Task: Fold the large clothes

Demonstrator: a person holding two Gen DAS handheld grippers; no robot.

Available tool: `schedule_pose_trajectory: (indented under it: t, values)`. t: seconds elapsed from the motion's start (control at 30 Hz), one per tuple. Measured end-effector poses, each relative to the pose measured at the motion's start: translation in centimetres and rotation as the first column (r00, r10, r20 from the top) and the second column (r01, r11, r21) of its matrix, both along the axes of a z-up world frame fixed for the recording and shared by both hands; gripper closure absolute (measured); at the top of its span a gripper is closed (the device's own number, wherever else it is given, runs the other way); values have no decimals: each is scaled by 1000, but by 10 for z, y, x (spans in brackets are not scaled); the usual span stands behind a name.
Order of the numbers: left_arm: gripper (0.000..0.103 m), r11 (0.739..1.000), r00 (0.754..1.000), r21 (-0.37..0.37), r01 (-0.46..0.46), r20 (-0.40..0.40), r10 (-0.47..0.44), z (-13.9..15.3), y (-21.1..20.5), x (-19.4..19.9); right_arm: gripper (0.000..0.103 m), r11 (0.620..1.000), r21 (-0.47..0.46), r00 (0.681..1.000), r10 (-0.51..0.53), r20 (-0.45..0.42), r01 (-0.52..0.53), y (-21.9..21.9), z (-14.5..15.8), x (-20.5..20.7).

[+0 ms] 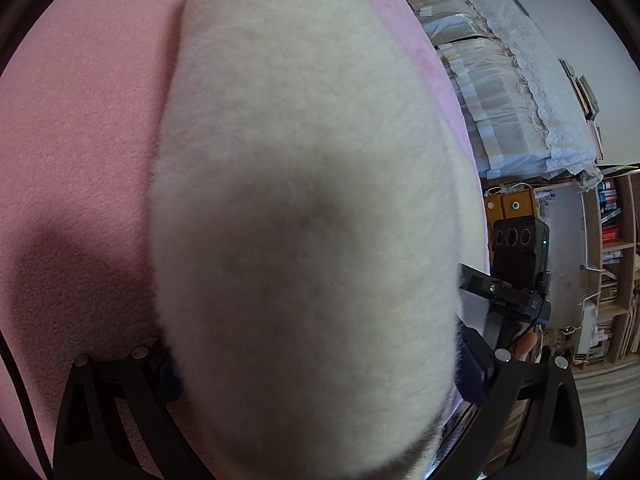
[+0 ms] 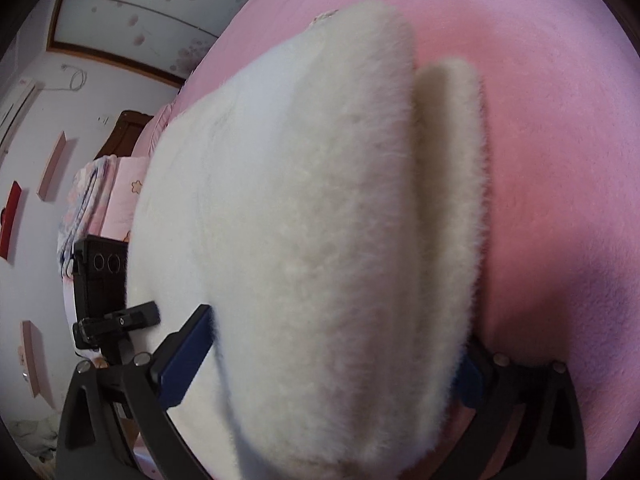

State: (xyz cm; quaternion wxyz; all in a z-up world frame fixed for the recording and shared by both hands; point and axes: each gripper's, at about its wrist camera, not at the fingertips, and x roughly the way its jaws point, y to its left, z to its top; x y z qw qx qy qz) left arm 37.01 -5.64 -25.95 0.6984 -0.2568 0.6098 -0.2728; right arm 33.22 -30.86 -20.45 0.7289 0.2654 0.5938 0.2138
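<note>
Fleece fills both wrist views: a thick white fluffy garment [image 1: 312, 216] bulges between the fingers of each gripper and lies on a pink bedspread [image 1: 76, 152].

In the left wrist view the left gripper [image 1: 320, 368] has its two black fingers at 7 and 5 o'clock, blue pads pressed into the pile on both sides, so its jaws are clamped on the white fluffy garment. From there the garment runs up toward 12 o'clock in one broad rounded fold, shaded grey near the camera. Pink bedspread shows at 9 to 11 o'clock. At 3 to 4 o'clock the other tool's black camera mount [image 1: 516, 268] stands just beside the garment's edge. Farther off, at 1 to 2 o'clock, pale lace-trimmed curtains [image 1: 504, 92] hang, and at 3 o'clock a bookshelf [image 1: 616, 264] holds books.

In the right wrist view the right gripper [image 2: 332, 360] likewise grips the white fluffy garment [image 2: 304, 240]: its left blue pad [image 2: 188, 360] is sunk in the fleece at 8 o'clock, the right pad touching it at 4 o'clock. Two folded layers show, a narrower roll lying against the main bulk toward 1 o'clock. The pink bedspread [image 2: 560, 140] spreads from 12 to 4 o'clock. At 8 to 9 o'clock the left tool's black mount [image 2: 104, 292] sits beside the garment. Beyond, at 9 o'clock, a floral pillow [image 2: 120, 192] rests, and at 11 o'clock a blossom-patterned wardrobe [image 2: 152, 12] stands.
</note>
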Motion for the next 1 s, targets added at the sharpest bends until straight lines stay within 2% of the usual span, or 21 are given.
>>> schedule_pose_trajectory:
  t: [0.07,0.17,0.23,0.27,0.33,0.43,0.6,0.73,0.87,1.0]
  values:
    - [0,999,1000,45,-8,23,7,6,-5,1,0,1000,-3,1000,0,-1,0,3,0,0]
    - [8,987,995,155,-30,95,15,26,-14,-5,2,999,-34,999,-18,27,18,7,4,-3]
    - [16,979,993,201,-45,117,22,35,-18,-9,19,999,-39,998,-27,60,29,9,10,-7]
    - [21,974,991,219,-53,131,25,40,-20,-11,25,999,-39,997,-32,74,35,10,14,-9]
    - [27,963,987,261,-65,158,24,51,-26,-15,46,998,-43,993,-45,105,50,11,24,-13]
    - [33,949,980,305,-83,200,21,71,-35,-26,58,995,-62,988,-67,137,77,18,44,-22]
    - [35,935,964,349,-60,264,-37,114,-41,-51,60,992,-113,984,-36,172,56,36,75,-50]
    - [35,938,966,343,-49,257,-43,141,-15,-78,61,994,-106,987,-8,161,26,58,95,-75]
    - [35,939,965,331,-89,263,-2,167,25,-96,61,994,-105,982,46,181,-27,98,116,-88]
    - [35,931,959,332,-151,278,56,185,87,-108,61,992,-86,974,108,201,-93,149,132,-76]
